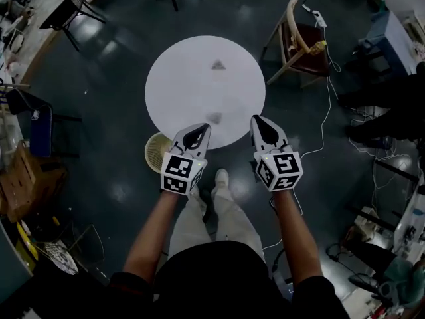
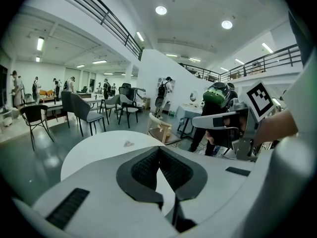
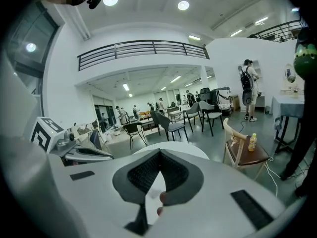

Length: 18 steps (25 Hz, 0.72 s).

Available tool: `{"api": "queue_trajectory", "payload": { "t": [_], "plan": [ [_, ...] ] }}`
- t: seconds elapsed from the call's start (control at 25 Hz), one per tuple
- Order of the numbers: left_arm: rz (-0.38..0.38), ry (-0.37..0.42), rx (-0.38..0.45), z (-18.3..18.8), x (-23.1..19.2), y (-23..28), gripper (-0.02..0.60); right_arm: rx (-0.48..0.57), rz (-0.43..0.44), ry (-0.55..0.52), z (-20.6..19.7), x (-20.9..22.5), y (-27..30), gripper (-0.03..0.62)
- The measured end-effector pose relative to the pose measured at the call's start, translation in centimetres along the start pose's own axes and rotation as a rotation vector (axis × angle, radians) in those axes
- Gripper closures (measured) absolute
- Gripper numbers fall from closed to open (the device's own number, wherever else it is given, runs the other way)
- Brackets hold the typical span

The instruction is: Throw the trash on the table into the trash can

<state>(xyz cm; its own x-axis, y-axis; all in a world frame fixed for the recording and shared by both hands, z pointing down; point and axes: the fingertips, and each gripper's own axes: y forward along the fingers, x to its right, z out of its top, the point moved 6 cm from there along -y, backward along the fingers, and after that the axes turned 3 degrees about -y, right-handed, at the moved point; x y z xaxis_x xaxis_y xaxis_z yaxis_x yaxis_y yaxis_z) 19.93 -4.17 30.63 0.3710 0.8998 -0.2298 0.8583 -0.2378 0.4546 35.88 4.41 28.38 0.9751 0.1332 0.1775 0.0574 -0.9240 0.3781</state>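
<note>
A round white table (image 1: 199,85) stands in front of me, and a small grey scrap of trash (image 1: 218,64) lies near its far side. A second crumpled scrap (image 1: 214,117) lies near the near edge. On the floor by the table's near left edge stands a pale woven trash can (image 1: 157,151). My left gripper (image 1: 201,129) hovers at the table's near edge, shut and empty. My right gripper (image 1: 257,120) hovers beside it, also shut and empty. The left gripper view shows the shut left gripper (image 2: 159,148), the table (image 2: 99,148) and the far scrap (image 2: 129,144).
A wooden chair (image 1: 299,42) with a yellow bottle (image 1: 323,44) stands right of the table, and a white cable (image 1: 327,111) runs across the floor beside it. A dark chair (image 1: 40,128) and clutter are on the left. People and chairs (image 3: 168,123) fill the hall behind.
</note>
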Motion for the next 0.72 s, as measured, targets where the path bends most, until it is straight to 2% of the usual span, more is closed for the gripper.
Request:
{"api": "queue_trajectory", "payload": {
  "t": [0.32,0.72],
  "plan": [
    [0.015,0.0,-0.071,-4.8,-1.5,4.1,0.571,-0.033,0.024,0.013,-4.6,0.8,2.9,0.576],
    [0.041,0.057,-0.145,-10.3,-4.3,9.9,0.569,-0.089,0.038,0.03,-10.8,1.6,5.9,0.576]
  ]
}}
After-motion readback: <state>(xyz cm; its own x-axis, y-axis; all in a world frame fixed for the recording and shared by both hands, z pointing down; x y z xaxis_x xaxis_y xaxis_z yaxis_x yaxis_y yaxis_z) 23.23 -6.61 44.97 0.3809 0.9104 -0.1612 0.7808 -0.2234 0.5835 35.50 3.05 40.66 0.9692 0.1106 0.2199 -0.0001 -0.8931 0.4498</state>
